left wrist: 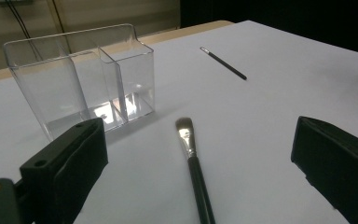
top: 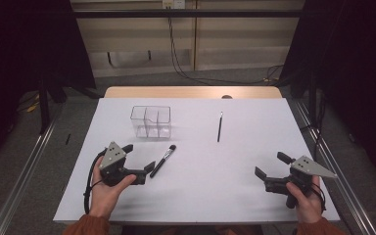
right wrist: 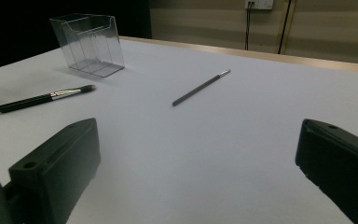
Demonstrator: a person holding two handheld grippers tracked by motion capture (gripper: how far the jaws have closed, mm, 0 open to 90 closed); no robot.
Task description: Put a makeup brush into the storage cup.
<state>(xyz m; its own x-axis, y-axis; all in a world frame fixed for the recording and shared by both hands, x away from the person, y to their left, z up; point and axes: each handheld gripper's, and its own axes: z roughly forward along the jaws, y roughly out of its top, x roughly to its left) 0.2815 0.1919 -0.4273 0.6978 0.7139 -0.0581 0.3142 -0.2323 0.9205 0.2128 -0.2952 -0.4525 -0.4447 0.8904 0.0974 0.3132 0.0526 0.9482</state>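
A clear plastic organizer point(top: 150, 121) with compartments stands empty at the table's back left. A black makeup brush point(top: 163, 160) lies in front of it, bristles toward the organizer. A thin dark pencil-like stick point(top: 220, 127) lies farther right. My left gripper point(top: 139, 157) is open just left of the brush handle, held by a hand. In the left gripper view, the brush point(left wrist: 193, 168) lies between the open jaws, the organizer point(left wrist: 84, 79) beyond. My right gripper point(top: 270, 164) is open and empty at the front right; ahead of it lie the stick point(right wrist: 200, 87) and brush point(right wrist: 44, 99).
The white table top point(top: 200, 196) sits on a wooden table whose edge point(top: 191, 92) shows at the back. Metal rails point(top: 29, 161) run along both sides on the floor, and cables hang on the back wall.
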